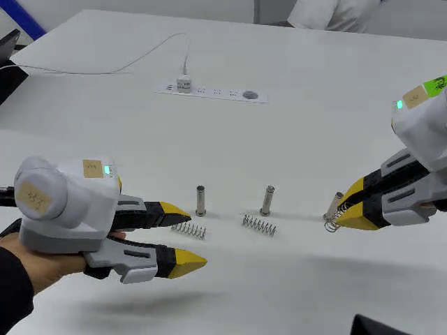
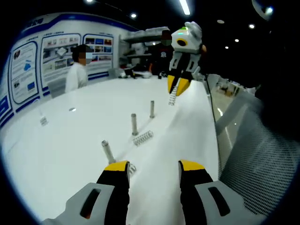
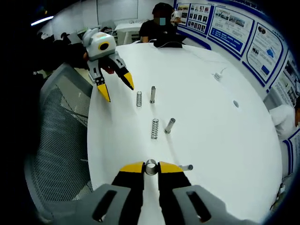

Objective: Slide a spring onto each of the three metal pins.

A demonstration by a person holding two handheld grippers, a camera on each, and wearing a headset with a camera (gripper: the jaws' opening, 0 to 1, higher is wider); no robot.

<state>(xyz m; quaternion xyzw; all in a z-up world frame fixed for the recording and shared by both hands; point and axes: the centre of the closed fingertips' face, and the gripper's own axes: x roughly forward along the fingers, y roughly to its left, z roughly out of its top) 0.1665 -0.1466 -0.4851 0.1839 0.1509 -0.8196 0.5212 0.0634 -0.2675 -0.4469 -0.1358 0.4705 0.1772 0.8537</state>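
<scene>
Right gripper view: the right hand-held gripper (image 3: 150,169) is clamped on a spring (image 3: 150,166), just beside the nearest pin (image 3: 186,167). Held crooked, it could snag and topple that pin. Beyond, the left hand-held gripper (image 3: 118,92) hangs, jaws apart, near a loose spring (image 3: 138,98).

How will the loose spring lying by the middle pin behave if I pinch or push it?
The spring is thin open coil, so probably light and squashy under a hard pinch. Lying on its side on the smooth table, it may roll or skid when nudged.
</scene>
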